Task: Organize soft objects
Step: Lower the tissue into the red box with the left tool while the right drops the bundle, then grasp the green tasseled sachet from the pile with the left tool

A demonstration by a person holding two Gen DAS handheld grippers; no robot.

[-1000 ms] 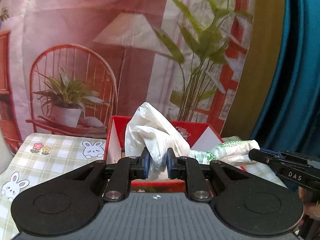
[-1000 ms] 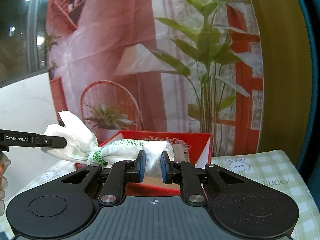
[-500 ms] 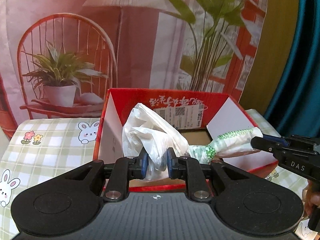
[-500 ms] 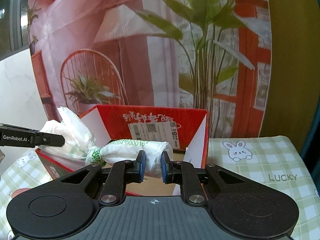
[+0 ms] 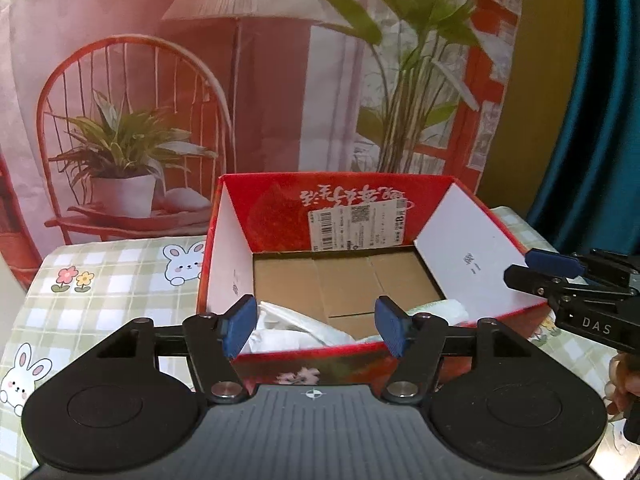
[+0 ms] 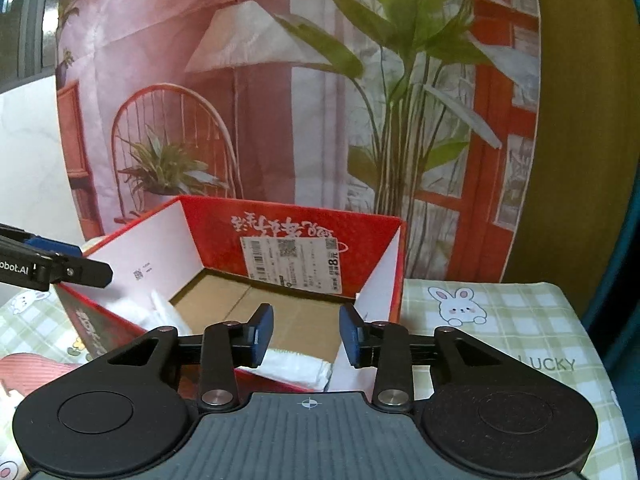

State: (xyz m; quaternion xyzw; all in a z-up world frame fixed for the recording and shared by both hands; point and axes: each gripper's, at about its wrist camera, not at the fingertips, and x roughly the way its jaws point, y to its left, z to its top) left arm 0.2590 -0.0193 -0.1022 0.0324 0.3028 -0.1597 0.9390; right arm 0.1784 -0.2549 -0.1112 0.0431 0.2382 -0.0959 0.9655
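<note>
A red cardboard box (image 5: 472,236) (image 6: 152,248) with white inner flaps and a brown floor stands open on the checked cloth. A white plastic bag (image 5: 296,330) (image 6: 298,364) lies inside along the box's near wall. My left gripper (image 5: 314,326) hovers over the near rim, jaws opening, with the bag lying loose below them and no pad pressing on it. My right gripper (image 6: 306,334) is over the box's right end, jaws opening, free of the bag. Each gripper's tip shows at the edge of the other's view.
A green checked tablecloth (image 5: 116,280) (image 6: 512,320) with rabbit prints covers the table. A printed backdrop (image 5: 240,80) of a chair, lamp and plants hangs right behind the box. A teal curtain (image 5: 600,120) is at the right. A person's fingers (image 5: 622,380) hold the right gripper.
Both grippers sank toward the box, then let go of the white bag, which dropped onto the box floor. Both pairs of jaws now stand apart.
</note>
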